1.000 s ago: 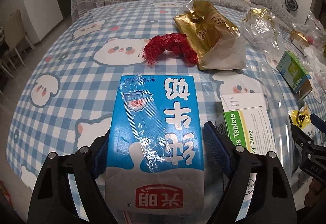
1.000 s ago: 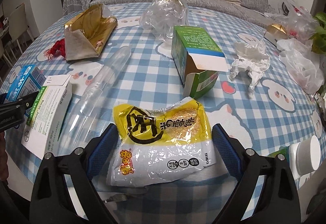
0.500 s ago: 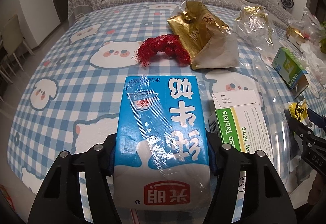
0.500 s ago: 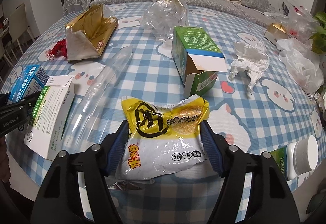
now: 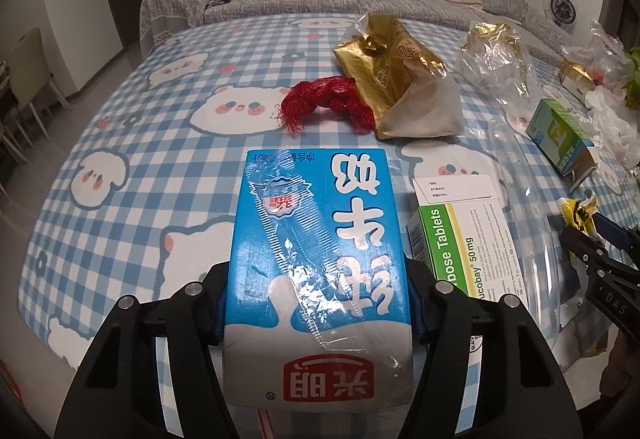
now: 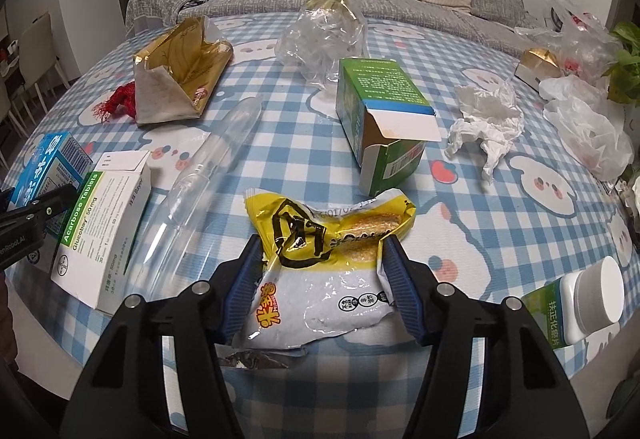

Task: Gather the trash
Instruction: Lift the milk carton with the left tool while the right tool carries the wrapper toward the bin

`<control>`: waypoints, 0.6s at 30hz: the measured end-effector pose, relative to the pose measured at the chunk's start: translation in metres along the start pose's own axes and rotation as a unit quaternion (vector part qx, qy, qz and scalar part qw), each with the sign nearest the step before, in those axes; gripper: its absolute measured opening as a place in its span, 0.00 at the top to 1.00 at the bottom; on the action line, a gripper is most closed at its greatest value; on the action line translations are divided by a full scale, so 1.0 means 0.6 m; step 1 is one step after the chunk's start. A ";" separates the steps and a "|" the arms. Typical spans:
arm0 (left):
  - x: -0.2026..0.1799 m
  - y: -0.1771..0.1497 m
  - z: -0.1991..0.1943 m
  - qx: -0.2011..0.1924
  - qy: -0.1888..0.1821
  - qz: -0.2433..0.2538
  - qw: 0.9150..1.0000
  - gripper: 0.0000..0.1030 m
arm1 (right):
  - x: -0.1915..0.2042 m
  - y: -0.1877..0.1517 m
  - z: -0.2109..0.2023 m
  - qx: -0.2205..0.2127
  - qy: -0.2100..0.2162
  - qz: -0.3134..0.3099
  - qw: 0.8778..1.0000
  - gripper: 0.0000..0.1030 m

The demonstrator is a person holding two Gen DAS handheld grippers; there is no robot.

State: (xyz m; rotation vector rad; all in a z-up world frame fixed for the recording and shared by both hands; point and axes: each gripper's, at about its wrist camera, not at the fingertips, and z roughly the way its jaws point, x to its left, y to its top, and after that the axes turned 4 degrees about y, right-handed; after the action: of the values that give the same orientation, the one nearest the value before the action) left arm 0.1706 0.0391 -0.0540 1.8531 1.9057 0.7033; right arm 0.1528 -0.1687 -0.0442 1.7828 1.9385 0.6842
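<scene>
Since a second ago both pairs of jaws have drawn in from wide apart onto their items. The left gripper [image 5: 316, 303] now clamps the blue milk carton [image 5: 316, 251], pads pressed on its two sides at lower centre of the left view. The right gripper [image 6: 320, 279] is closing on the yellow snack wrapper [image 6: 324, 259], which crumples between the blue pads at lower centre of the right view. Left of the wrapper lie a clear plastic tube [image 6: 200, 191] and a white-and-green Acarbose tablet box [image 6: 100, 227], all on the blue checked tablecloth [image 6: 480, 223].
</scene>
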 end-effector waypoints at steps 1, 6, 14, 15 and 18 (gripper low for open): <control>0.001 -0.001 -0.003 -0.001 0.000 -0.001 1.000 0.40 | 0.000 0.000 -0.001 0.000 0.000 0.001 1.000 0.44; 0.005 -0.007 -0.013 -0.004 0.002 -0.004 1.000 0.40 | -0.001 -0.005 -0.010 0.000 0.001 0.004 1.000 0.44; 0.004 -0.018 -0.031 -0.007 0.004 -0.002 1.000 0.40 | -0.001 -0.014 -0.030 -0.004 -0.001 0.001 1.000 0.49; 0.004 -0.020 -0.033 -0.007 0.004 -0.002 1.000 0.40 | 0.000 -0.016 -0.029 -0.002 -0.003 -0.001 1.000 0.49; 0.002 -0.027 -0.038 -0.006 0.004 0.000 1.000 0.40 | 0.009 -0.020 -0.023 0.006 -0.011 -0.017 1.000 0.48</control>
State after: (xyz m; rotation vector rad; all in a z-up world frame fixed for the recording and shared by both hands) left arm 0.1438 0.0383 -0.0455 1.8455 1.9038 0.7212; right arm 0.1346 -0.1650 -0.0407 1.7522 1.9584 0.6410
